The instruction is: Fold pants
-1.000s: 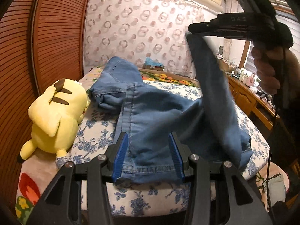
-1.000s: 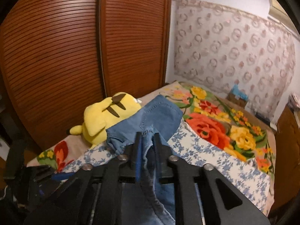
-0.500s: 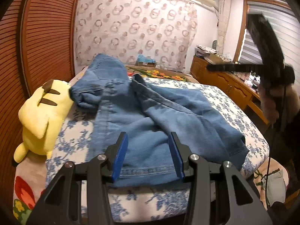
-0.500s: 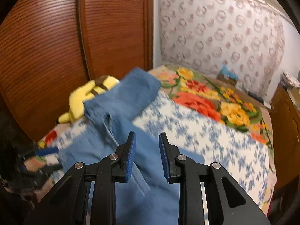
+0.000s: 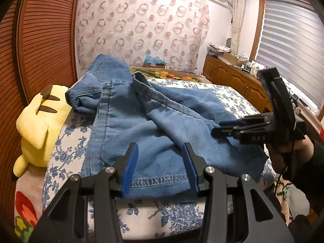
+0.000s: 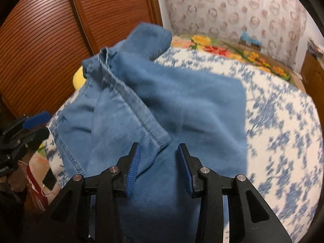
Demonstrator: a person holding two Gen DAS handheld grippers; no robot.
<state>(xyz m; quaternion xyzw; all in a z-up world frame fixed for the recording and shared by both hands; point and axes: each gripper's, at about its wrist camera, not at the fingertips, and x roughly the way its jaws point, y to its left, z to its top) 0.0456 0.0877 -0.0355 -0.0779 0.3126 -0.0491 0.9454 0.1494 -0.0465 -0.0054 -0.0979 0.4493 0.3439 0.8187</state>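
pants (image 5: 162,125): blue denim jeans, flat-ish on bed (image 5: 228,97), one leg thrown diagonally over the other, seam up, creased.
waist end: far left, bunched, touching yellow plush toy (image 5: 38,129).
hems: near bed edge; long axis runs near-to-far.
room: bare floral sheet to the right; louvred door (image 5: 40,40) close on left.
left gripper (image 5: 160,166): jaws spread, over near hem, not pinching.
right gripper (image 6: 159,166): jaws just been opening, spread, nothing pinched; leg's folded corner just beyond tips.
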